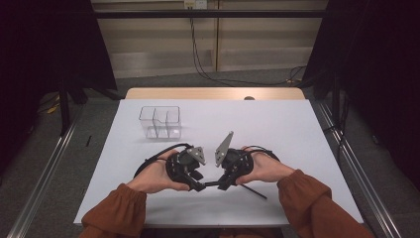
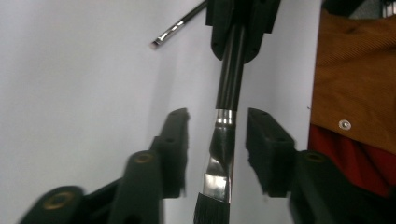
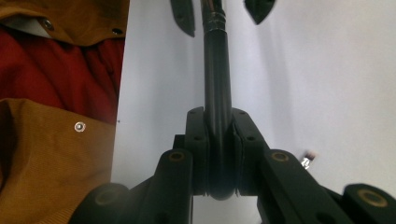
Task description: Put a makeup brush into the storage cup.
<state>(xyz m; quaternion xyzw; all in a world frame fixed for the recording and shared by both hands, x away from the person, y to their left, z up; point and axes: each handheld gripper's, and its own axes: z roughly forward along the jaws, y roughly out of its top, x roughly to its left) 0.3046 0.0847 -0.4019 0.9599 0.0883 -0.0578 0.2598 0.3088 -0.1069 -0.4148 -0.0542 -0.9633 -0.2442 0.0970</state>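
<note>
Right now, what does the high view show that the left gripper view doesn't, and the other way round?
High view: the clear divided container standing toward the back of the white table. Left gripper view: the silver ferrule and black bristles of the flat brush, with the left gripper jaws apart on either side of it, not touching. Shared: the right gripper shut on that brush's handle, and a thin brush lying on the table.

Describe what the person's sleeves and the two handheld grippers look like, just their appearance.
Both sleeves are rust-orange with gathered cuffs. The left gripper and the right gripper are black, each topped by a grey three-cornered plate with a black cable trailing behind. Their jaws are black blocks on arms with brass-coloured pivot rings.
</note>
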